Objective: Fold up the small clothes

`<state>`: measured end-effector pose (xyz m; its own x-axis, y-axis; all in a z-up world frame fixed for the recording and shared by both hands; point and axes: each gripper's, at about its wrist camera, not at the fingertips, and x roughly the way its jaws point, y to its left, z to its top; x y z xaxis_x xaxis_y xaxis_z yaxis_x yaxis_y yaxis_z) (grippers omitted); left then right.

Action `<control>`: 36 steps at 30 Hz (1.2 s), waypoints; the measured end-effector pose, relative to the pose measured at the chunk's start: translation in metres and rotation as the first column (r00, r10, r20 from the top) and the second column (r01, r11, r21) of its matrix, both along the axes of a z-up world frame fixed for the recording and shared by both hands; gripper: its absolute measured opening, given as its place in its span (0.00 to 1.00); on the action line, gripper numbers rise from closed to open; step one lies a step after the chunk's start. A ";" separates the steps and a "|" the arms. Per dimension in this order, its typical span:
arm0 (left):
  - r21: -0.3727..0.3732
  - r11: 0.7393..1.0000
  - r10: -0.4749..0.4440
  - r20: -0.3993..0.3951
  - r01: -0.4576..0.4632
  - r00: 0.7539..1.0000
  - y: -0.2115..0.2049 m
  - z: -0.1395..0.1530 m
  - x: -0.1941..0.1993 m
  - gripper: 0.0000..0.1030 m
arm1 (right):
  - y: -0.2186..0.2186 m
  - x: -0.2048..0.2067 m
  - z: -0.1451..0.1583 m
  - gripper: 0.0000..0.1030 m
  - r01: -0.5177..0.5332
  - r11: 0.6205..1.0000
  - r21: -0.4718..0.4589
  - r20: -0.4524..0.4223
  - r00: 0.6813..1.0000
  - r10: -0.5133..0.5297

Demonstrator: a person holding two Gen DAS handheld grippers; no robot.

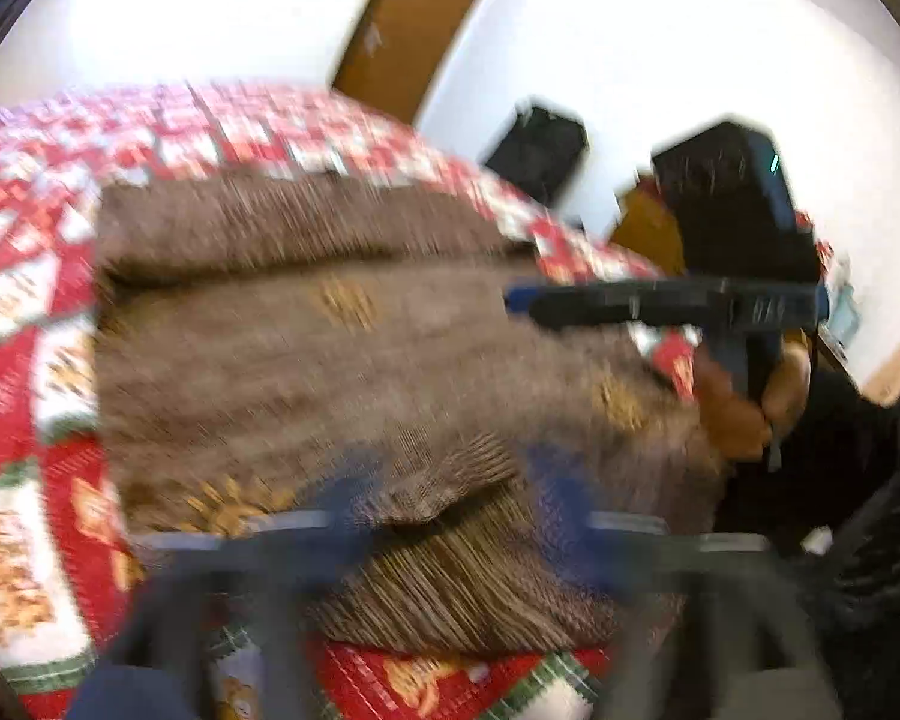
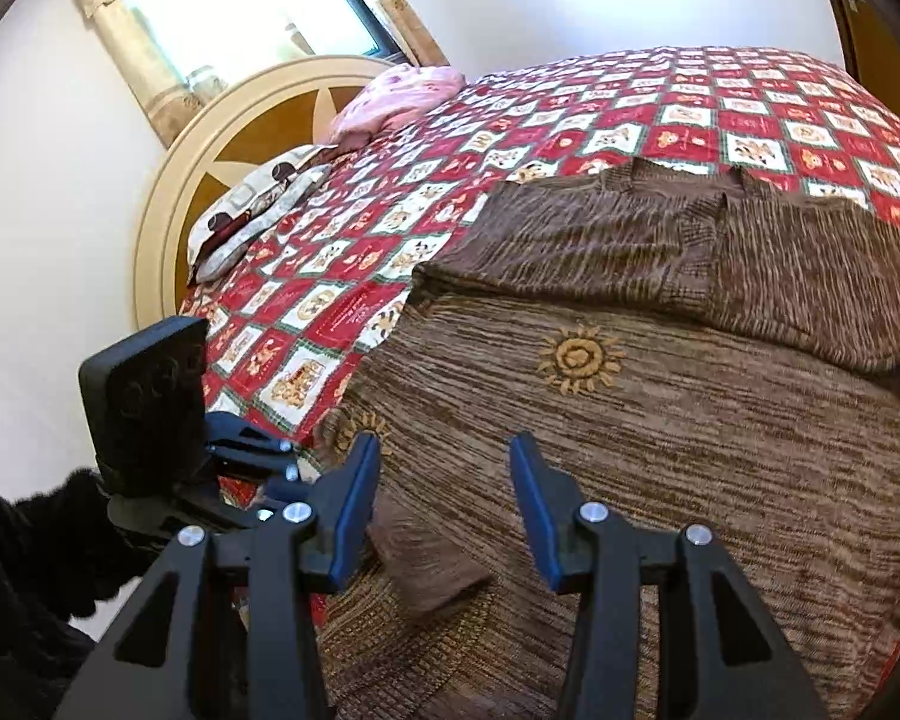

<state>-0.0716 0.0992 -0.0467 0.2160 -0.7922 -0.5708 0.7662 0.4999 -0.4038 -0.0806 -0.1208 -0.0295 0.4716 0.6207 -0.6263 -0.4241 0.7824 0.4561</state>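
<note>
Brown knit sweater [image 2: 660,396] with gold sun motifs lies spread on the quilt [image 2: 570,114] of a bed, one sleeve folded across its upper part and a ribbed cuff [image 2: 432,564] lying on the near hem; the right gripper [image 2: 444,510] hangs just over that cuff, its blue pads parted and nothing pinched between them; the left gripper [image 1: 450,534], badly blurred in its own view, has its fingers spread wide on either side of a ribbed fold of the sweater, apart from it as far as the blur lets one judge. Around the sweater the quilt runs in red and white checks with small pictures; their detail is too small to read. Two pillows [image 2: 258,210] sit at the head of the bed against a round cream headboard [image 2: 168,192]; a curtained window [image 2: 258,6] is above it. From the left view a hand [image 1: 744,402] grips the right gripper's handle beside a dark sleeve [image 1: 858,450]; a brown door [image 1: 414,24] stands in the white wall behind. No writing is legible.
</note>
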 end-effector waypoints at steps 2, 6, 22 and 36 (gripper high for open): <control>-0.020 0.999 0.026 0.002 -0.026 1.000 0.003 0.006 0.000 0.99 | 0.001 -0.002 0.001 0.48 -0.002 1.000 -0.005 0.006 1.000 0.002; 0.110 0.994 -0.015 0.062 0.009 0.998 -0.008 0.010 -0.002 0.99 | 0.001 -0.004 0.004 0.48 -0.004 1.000 -0.015 0.022 1.000 0.004; 0.442 0.847 -0.391 0.140 0.296 0.909 -0.069 -0.036 -0.005 0.23 | -0.056 -0.063 0.036 0.48 0.230 0.960 -0.157 0.113 0.970 -0.214; 0.014 0.982 0.190 -0.060 -0.190 0.980 0.017 0.023 0.088 0.07 | -0.128 -0.071 0.044 0.48 0.473 0.881 0.003 0.075 0.878 -0.472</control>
